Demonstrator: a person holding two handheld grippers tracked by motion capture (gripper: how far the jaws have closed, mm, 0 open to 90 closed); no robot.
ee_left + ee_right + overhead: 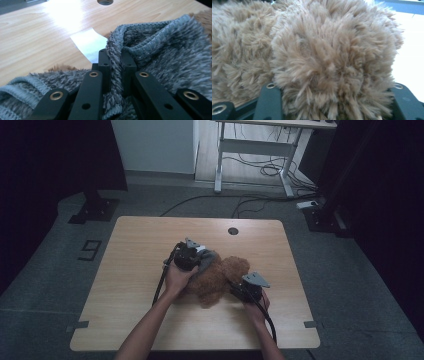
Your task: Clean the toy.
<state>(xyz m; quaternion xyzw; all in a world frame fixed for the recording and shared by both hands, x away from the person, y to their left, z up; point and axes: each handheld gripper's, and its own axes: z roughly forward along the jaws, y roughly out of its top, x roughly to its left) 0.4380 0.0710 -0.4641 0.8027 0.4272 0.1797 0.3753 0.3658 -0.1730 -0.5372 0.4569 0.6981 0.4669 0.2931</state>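
Brown plush fills the middle of the high view: a teddy bear lies on the light wooden table, a little toward the person's side of its centre, with a grey fuzzy garment over the end nearest the left hand. The left gripper sits on that grey cloth, the person's left hand behind it and its cable trailing back along the forearm. The right gripper is at the opposite side of the bear, pressed against the brown fur, held by the right hand near the table's front edge. A round cable hole is in the tabletop beyond the toy. In the left gripper view, the two black jaws stand close together and pinch a ribbed edge of the grey garment between them, the fold rising upright from the pinch; a white label lies flat on the wood just beyond the jaw tips, and a strip of brown fur peeks out at the cloth's edges. In the right gripper view, a rounded lump of the bear's brown fur bulges between the jaws, which stand partly apart at either side of it and clasp it; pale tabletop shows at the right.
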